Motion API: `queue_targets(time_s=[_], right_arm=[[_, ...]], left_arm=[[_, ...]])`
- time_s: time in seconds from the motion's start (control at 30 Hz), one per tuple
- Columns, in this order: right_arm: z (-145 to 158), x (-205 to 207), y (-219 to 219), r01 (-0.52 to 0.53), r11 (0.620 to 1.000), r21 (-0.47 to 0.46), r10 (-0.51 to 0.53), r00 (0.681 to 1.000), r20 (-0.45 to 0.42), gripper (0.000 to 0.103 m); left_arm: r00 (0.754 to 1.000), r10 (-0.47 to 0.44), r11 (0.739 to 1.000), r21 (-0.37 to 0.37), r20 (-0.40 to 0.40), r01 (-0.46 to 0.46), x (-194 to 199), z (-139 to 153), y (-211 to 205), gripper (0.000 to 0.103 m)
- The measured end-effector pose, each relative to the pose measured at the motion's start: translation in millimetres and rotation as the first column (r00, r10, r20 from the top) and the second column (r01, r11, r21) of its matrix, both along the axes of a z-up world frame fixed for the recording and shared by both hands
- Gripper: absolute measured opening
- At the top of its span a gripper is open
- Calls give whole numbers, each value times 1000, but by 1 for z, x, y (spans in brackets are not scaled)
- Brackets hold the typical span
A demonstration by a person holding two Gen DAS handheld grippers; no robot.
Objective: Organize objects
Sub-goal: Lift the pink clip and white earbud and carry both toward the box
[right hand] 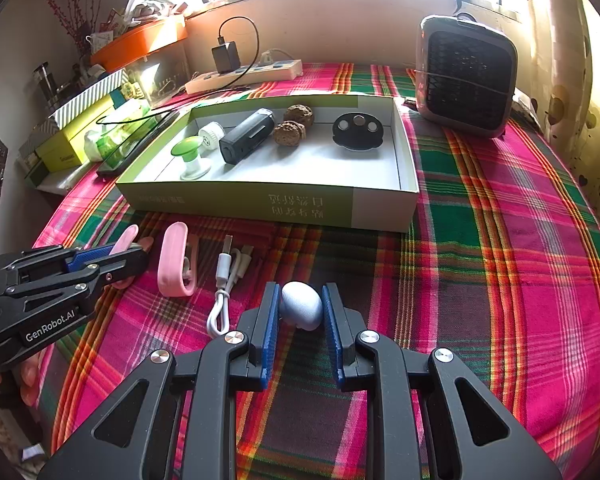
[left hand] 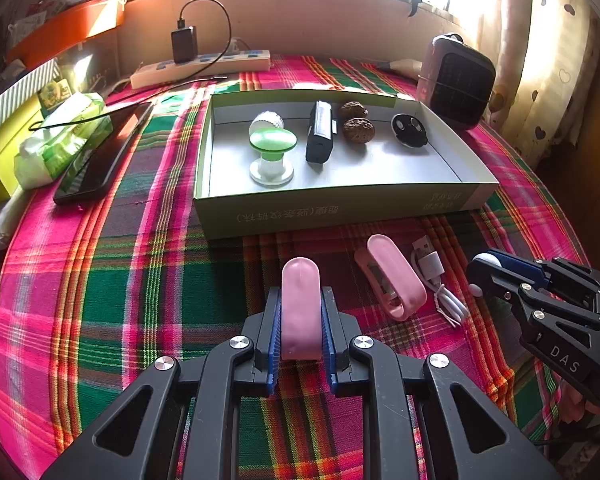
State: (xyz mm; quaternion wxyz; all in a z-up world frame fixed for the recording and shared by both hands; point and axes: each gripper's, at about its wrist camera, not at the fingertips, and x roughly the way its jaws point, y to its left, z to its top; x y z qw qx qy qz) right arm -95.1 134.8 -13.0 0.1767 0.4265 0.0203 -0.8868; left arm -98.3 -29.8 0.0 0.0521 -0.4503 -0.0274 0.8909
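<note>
honestly, the risk sits in both grips at once. the left gripper (left hand: pixel 300 312) has its jaws narrowed hard onto a pink cap (left hand: pixel 300 308), a smooth rounded piece that sticks out well past the pads; if the hand swings toward the cardboard box (left hand: pixel 340 208), i reckon that slick plastic could pivot or slide out. the right gripper (right hand: pixel 301 308) pinches a pale egg-shaped thing (right hand: pixel 302 306) near the finger ends only, so a small knock on the box wall could pop it loose and send it rolling across the plaid tablecloth (right hand: pixel 500 260).

between the two, the pink sealer body (left hand: pixel 392 280) lies on the cloth just in front of the box, with a white usb cable (left hand: pixel 436 276) coiled beside it. its loops could snag a finger passing low. the box already holds a green-topped gadget (left hand: pixel 272 152), a black device (left hand: pixel 320 132), two walnuts (left hand: pixel 358 130) and a round black piece (left hand: pixel 410 130), leaving bare floor along the near side.
</note>
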Motion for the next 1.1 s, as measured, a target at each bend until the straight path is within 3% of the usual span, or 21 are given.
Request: queue_targets(time_s=[1.1], right_arm=[[31, -15, -7, -13, 999, -29, 11, 998, -67, 23]], left_arm=[[996, -40, 997, 57, -82, 45, -15, 41, -2, 16]])
